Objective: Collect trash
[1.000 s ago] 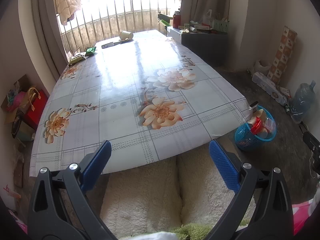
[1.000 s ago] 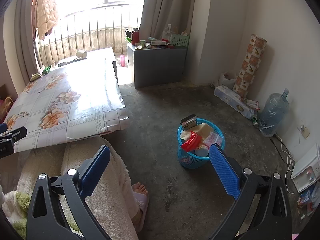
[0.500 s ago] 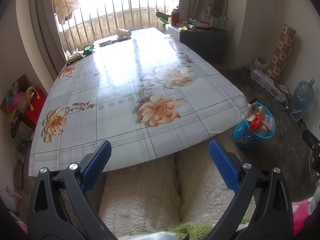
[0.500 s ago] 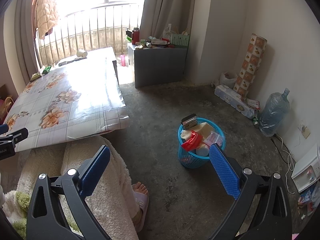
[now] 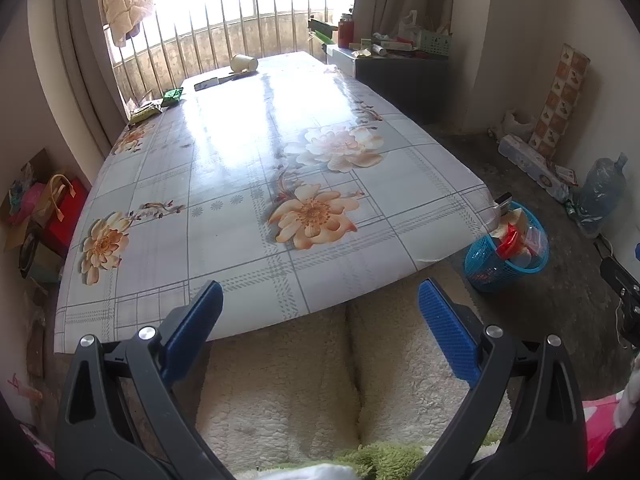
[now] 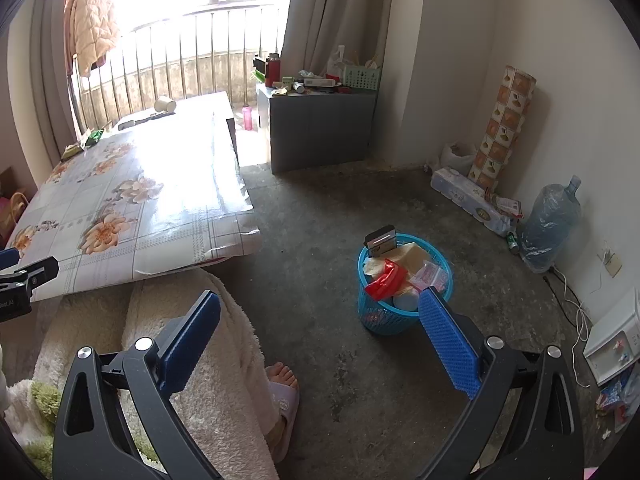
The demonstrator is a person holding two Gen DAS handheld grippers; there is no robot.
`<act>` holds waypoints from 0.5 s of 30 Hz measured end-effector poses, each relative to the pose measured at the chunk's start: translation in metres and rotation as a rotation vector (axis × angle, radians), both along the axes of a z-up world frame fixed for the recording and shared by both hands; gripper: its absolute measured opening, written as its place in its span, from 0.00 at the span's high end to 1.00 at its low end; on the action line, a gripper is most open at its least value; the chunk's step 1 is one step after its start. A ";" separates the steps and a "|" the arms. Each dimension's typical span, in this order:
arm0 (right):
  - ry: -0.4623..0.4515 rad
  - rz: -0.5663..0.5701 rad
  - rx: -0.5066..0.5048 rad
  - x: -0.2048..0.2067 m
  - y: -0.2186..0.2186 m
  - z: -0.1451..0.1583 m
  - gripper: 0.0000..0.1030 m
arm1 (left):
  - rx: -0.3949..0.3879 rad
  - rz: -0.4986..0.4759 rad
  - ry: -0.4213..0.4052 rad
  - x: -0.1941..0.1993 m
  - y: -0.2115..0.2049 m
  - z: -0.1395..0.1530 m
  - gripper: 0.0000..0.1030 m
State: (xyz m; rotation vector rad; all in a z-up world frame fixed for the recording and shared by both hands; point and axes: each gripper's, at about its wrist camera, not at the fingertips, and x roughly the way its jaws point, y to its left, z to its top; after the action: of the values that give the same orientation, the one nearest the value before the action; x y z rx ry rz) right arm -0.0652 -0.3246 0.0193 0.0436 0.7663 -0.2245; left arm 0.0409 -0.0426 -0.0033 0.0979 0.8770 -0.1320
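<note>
At the near edge of the floral-clothed counter [image 5: 248, 184] the left tongs [image 5: 320, 320] hang wide apart and empty above the person's fleecy lap, while the right tongs [image 6: 320, 320], equally wide and empty, point at the floor beside the blue basket [image 6: 374, 316]. That basket is already heaped with wrappers and a small dark box.

What remains to collect sits at the counter's far end, near the window railing: a tipped paper cup [image 5: 244, 63], a green packet [image 5: 173, 96], a second, paler packet [image 5: 146, 111], and a flat dark item [image 5: 218, 80] that may be a knife or a wrapper; glare makes it hard to say.

My judgement is that the next step is a long reach with the left tongs across the glossy cloth. It would go best taking one light piece at a time, closing on a packet's raised edge rather than pressing flat, since the cloth looks slippery. The cup could roll if nudged. Nothing blocks the way across the counter; the basket stands on the floor just beyond the counter's right corner, so each carry must clear that overhanging cloth edge.
</note>
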 end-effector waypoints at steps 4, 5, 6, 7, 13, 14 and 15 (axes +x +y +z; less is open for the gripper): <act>0.000 0.000 0.000 0.000 0.000 0.000 0.06 | 0.000 0.002 0.005 0.000 0.001 -0.001 0.08; -0.001 0.000 0.000 0.000 0.000 0.000 0.06 | 0.001 0.001 0.005 0.000 0.001 -0.001 0.08; 0.000 0.000 0.000 0.000 0.000 0.000 0.06 | 0.001 0.001 0.005 0.000 0.001 -0.001 0.08; 0.000 0.000 0.000 0.000 0.000 0.000 0.06 | 0.000 0.002 0.005 0.000 0.001 -0.001 0.08; 0.000 0.000 0.000 0.001 0.000 0.000 0.06 | -0.001 0.004 0.011 0.001 0.002 -0.002 0.08; 0.001 0.000 0.000 0.000 0.000 0.000 0.06 | -0.001 0.004 0.011 0.001 0.002 -0.002 0.08; 0.001 0.000 0.000 0.001 0.000 0.000 0.06 | -0.001 0.005 0.011 0.001 0.002 -0.002 0.08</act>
State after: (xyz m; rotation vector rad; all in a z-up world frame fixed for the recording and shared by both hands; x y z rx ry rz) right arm -0.0646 -0.3242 0.0195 0.0441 0.7669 -0.2246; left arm 0.0418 -0.0401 -0.0054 0.0944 0.8879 -0.1287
